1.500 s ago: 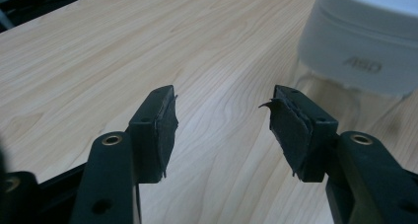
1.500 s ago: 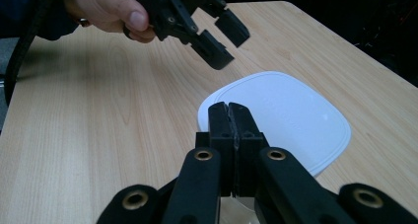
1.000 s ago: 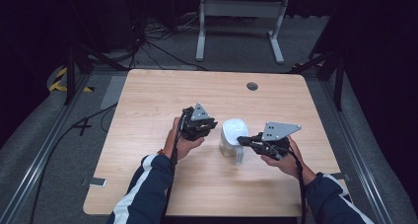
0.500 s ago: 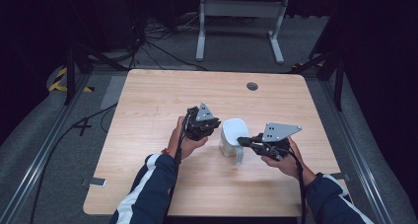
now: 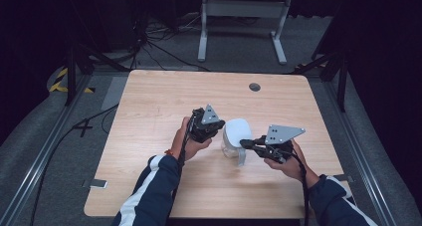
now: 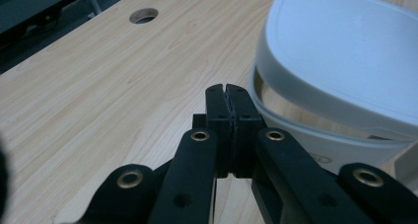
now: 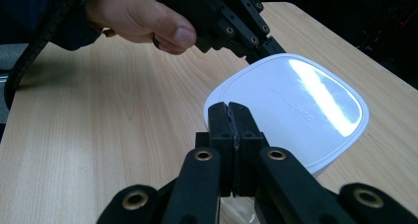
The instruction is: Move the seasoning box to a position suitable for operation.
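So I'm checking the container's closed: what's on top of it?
A white lid sits on the clear container, lifted at the edge near the left gripper. Its contents are hidden under the lid.

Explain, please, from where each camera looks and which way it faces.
High view: above the person's side, looking forward and down at the wooden table; forearms, both grippers.
Left gripper view: on the left gripper, jaws shut, facing the white lidded container.
Right gripper view: on the right gripper, jaws shut.
All share the container.
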The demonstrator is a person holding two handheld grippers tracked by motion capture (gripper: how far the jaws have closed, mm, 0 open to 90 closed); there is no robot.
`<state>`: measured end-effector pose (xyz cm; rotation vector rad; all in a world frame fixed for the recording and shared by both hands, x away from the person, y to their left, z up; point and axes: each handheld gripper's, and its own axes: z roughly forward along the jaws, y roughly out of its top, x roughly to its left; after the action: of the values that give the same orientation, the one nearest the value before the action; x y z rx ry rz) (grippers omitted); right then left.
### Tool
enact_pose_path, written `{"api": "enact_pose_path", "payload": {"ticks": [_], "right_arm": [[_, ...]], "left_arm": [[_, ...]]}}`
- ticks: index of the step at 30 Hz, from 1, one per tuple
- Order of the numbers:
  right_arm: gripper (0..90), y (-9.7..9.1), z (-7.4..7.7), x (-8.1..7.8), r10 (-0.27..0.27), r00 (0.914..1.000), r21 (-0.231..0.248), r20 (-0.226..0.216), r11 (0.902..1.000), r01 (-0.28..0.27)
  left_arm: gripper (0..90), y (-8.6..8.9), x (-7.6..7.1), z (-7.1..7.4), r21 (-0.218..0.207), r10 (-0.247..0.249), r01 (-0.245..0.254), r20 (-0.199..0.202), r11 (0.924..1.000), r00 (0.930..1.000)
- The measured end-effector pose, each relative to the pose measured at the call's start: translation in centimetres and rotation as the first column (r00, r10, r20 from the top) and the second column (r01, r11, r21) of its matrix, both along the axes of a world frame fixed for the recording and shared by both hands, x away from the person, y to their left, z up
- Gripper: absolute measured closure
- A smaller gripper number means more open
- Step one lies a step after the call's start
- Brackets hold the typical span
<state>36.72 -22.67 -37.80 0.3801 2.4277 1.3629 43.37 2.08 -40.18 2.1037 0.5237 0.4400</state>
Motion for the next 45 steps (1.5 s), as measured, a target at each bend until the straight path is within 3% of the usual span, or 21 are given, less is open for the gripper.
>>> {"api": "enact_pose_path", "payload": {"ticks": [2, 10, 21, 24, 29, 34, 45], "right_arm": [[90.0, 0.0, 0.0, 0.0, -0.001, 1.0000, 0.001, 0.001, 1.0000, 0.001], [89.9, -0.1, 0.0, -0.1, -0.006, 1.0000, 0.002, -0.002, 1.0000, 0.006], [85.3, -0.1, -0.1, -0.1, -0.014, 0.9998, -0.017, -0.016, 0.9998, 0.014], [85.0, -1.0, -0.1, -0.5, -0.027, 0.9995, -0.040, -0.014, 0.9989, 0.026], [83.1, -3.2, 0.2, -0.6, -0.063, 0.9980, -0.027, -0.011, 0.9977, 0.063], [81.5, -4.7, -0.1, -0.6, -0.091, 0.9958, -0.043, -0.013, 0.9949, 0.091], [76.3, -6.7, -0.4, -0.5, -0.143, 0.9894, -0.061, -0.022, 0.9880, 0.142]], "left_arm": [[89.4, -0.1, -0.1, 0.2, 0.016, 0.002, -0.002, 0.007, 0.9999, 1.0000], [89.5, -0.2, -0.5, 0.7, 0.006, -0.009, 0.009, 0.037, 0.9999, 0.9993], [88.8, -0.7, -1.5, 2.7, 0.012, -0.044, 0.043, 0.078, 0.9990, 0.9960], [88.4, -0.8, -2.1, 3.3, 0.013, -0.044, 0.043, 0.088, 0.9990, 0.9951], [88.0, -1.0, -2.8, 4.2, 0.013, -0.059, 0.058, 0.107, 0.9982, 0.9926], [87.2, -1.6, -3.6, 5.1, 0.031, -0.103, 0.100, 0.130, 0.9945, 0.9862], [83.7, -2.5, -4.8, 5.8, 0.058, -0.151, 0.144, 0.147, 0.9878, 0.9775]]}}
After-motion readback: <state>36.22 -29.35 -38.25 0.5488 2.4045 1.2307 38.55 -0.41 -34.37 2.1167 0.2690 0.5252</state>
